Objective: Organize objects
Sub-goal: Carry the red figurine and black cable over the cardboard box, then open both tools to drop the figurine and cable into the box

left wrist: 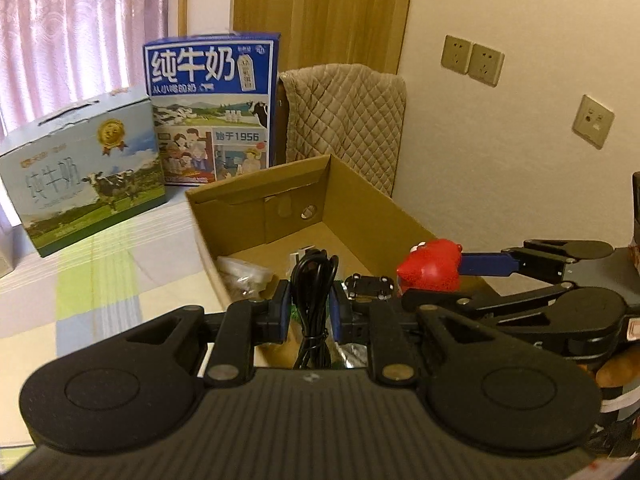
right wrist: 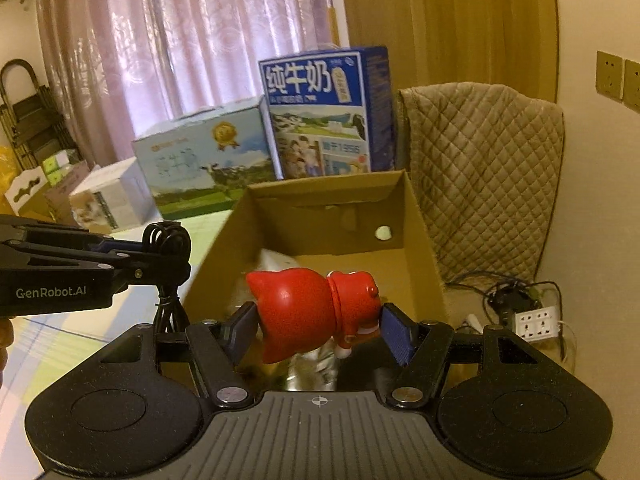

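The left gripper [left wrist: 311, 312] is clamping a coiled black cable [left wrist: 314, 280] at its bundled middle, hanging over the near end of the cardboard box [left wrist: 384, 208]. At about 2 o'clock from it in the left wrist view, the right gripper [right wrist: 320, 328] is gripping a red toy figure [right wrist: 312, 308] sideways across its body, above the box interior. The cable is looking light and floppy, so loose loops may be sagging; the figure is looking hard, glossy and probably slippery, so a hold across its widest part seems safest
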`<act>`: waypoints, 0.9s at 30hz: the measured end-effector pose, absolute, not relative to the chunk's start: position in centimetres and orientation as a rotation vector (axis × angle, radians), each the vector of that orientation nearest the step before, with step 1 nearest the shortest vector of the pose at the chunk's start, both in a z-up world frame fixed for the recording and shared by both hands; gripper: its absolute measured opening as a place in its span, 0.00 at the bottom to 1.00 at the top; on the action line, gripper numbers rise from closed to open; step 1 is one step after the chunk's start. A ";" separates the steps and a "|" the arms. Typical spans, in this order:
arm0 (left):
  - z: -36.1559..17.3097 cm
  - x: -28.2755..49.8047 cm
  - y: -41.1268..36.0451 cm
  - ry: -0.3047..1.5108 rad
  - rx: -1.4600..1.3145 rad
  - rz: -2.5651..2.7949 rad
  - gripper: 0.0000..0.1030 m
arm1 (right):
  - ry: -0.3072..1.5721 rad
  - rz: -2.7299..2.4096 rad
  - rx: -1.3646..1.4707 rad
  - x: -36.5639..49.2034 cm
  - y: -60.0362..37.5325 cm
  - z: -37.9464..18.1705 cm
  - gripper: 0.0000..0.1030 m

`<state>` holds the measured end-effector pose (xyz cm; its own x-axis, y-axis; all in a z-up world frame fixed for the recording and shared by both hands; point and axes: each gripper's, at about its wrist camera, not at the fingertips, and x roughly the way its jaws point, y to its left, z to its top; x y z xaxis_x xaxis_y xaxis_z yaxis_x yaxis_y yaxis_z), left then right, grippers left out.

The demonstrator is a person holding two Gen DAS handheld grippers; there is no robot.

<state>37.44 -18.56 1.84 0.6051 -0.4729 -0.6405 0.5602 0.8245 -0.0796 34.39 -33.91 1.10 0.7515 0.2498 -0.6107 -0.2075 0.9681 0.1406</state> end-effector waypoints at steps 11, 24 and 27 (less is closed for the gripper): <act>-1.6 43.6 -23.1 0.798 0.159 -0.549 0.16 | 0.723 0.265 -0.038 40.7 -35.3 -1.5 0.62; -4.3 49.5 -25.0 0.864 0.162 -0.507 0.16 | 0.742 0.290 -0.146 46.1 -35.2 -3.4 0.62; -5.0 50.3 -25.4 0.875 0.172 -0.499 0.16 | 0.737 0.297 -0.165 46.7 -35.1 -3.6 0.62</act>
<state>50.32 -25.36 -5.03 0.5353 -0.3474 -0.7699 0.4850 0.8727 -0.0565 46.71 -35.08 -3.62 0.7012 0.2078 -0.6820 -0.3227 0.9455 -0.0436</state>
